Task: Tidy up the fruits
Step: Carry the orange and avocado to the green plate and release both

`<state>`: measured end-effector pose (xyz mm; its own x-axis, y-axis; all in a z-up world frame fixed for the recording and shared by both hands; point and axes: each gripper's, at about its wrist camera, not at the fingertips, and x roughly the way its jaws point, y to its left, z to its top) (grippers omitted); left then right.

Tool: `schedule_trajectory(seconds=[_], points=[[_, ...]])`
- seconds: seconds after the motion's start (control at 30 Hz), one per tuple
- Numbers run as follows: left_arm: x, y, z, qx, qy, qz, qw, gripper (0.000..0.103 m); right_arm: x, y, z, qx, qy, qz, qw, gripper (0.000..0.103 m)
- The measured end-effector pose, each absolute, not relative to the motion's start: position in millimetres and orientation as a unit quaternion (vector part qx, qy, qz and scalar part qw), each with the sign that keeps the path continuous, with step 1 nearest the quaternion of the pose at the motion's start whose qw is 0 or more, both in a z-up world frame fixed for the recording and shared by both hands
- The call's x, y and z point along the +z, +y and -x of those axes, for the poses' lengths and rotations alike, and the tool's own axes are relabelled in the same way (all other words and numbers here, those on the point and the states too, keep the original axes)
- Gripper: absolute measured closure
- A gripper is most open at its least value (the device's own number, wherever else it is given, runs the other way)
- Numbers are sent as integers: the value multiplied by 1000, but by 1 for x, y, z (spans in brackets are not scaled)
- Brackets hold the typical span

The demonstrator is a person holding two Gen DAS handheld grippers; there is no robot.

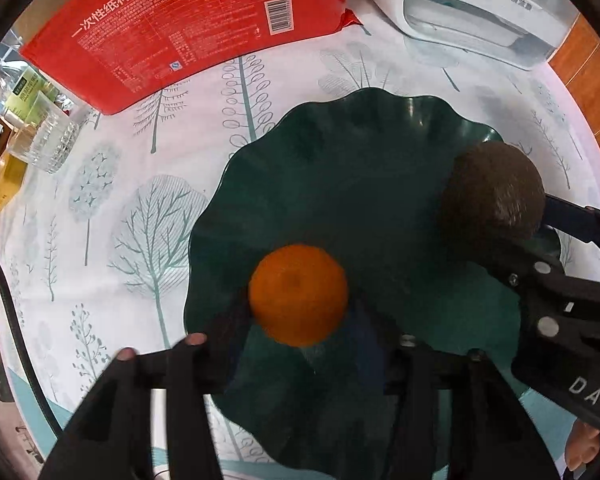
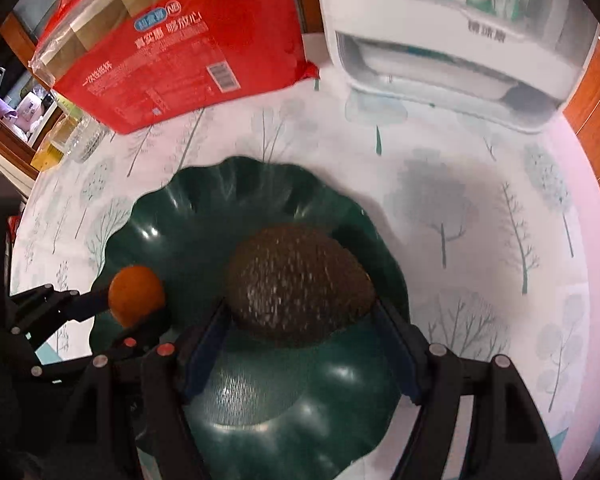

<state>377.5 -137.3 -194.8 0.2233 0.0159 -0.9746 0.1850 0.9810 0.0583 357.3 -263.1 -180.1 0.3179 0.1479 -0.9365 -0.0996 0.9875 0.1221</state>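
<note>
Looking along the left gripper (image 1: 298, 336), its jaws pinch a round orange tangerine (image 1: 298, 295) above the near part of a dark green glossy plate with a wavy, leaf-like rim (image 1: 260, 152). At the right of this view the right gripper (image 1: 540, 236) brings a brown, rough-skinned oval avocado (image 1: 494, 192) over the plate's far right edge. A red plastic package of paper cups (image 1: 188, 28) and a white appliance (image 1: 468, 8) stand beyond, on the tree-patterned tablecloth (image 1: 112, 208).

From the right wrist, the avocado (image 2: 298, 282) sits clamped between both fingers (image 2: 204, 344), above the plate's (image 2: 204, 196) middle; whether it touches the surface I cannot tell. The tangerine (image 2: 137, 295) hangs at the left rim in the left gripper (image 2: 112, 308).

Both fruits seem at the placing step. Next, each should be lowered into the dish, then the jaws spread gently so nothing rolls off.
</note>
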Motion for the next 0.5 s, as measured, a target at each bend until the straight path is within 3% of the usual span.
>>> schedule_trajectory(seconds=[0.03, 0.1, 0.5], points=[[-195, -138, -378, -56, 619, -80, 779, 26, -181, -263, -358, 76, 578, -15, 812, 29], [-193, -139, -378, -60, 614, -82, 783, 20, -184, -261, -356, 76, 575, -7, 815, 29], [-184, -140, -365, -83, 610, -103, 781, 19, -146, -267, -343, 131, 536, -44, 833, 29]])
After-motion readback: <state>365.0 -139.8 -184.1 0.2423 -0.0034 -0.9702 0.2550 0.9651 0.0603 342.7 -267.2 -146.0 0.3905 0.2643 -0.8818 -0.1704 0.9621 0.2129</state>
